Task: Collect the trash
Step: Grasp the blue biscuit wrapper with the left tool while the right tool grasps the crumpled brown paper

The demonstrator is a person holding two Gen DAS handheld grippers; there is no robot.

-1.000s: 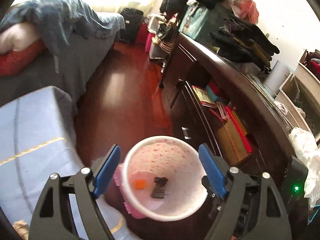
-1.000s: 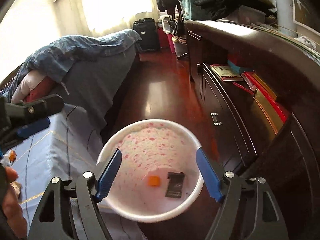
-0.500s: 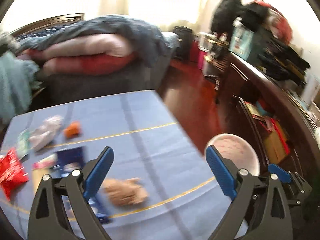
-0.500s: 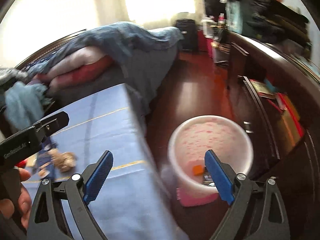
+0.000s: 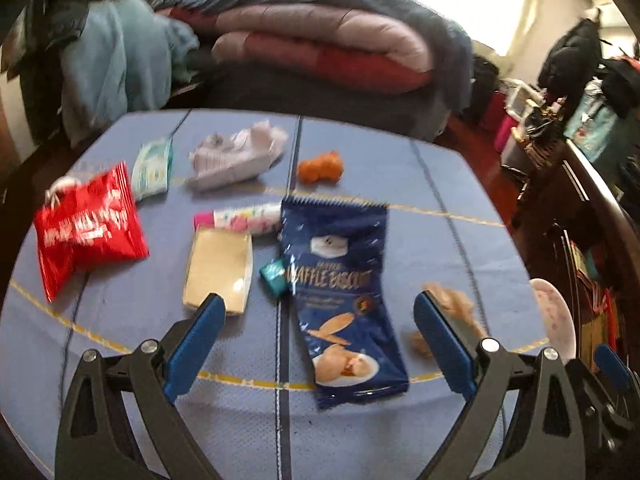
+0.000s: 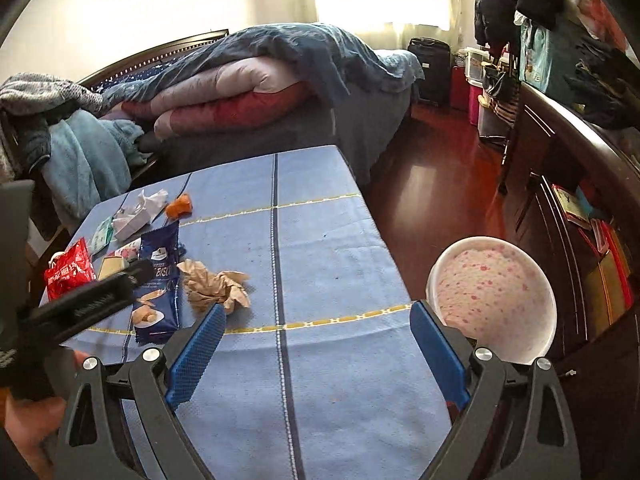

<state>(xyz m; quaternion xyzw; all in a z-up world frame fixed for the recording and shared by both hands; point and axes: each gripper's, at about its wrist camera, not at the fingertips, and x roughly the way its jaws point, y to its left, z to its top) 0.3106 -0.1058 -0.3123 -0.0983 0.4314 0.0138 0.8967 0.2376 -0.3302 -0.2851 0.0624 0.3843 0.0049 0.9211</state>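
Note:
Trash lies scattered on the blue tablecloth (image 5: 420,208): a dark blue biscuit wrapper (image 5: 340,304), a red snack bag (image 5: 86,228), a small beige box (image 5: 218,268), a white crumpled tissue (image 5: 236,156), an orange scrap (image 5: 320,166) and a brown paper wad (image 6: 216,286). My left gripper (image 5: 318,340) hovers open over the lower half of the biscuit wrapper, nothing between its fingers. My right gripper (image 6: 316,348) stands open over bare cloth, empty. The white bin with pink speckles (image 6: 496,296) stands on the floor past the table's right edge.
A bed with piled quilts (image 6: 240,84) lies behind the table. A dark wooden dresser (image 6: 568,184) loaded with clothes runs along the right. Red wooden floor (image 6: 436,184) separates them. A person's hand (image 6: 28,424) holds the left gripper at lower left.
Both grippers swung left, away from above the bin and over the table. The left one now faces the scattered trash; the bin sits at the right edge of both views.

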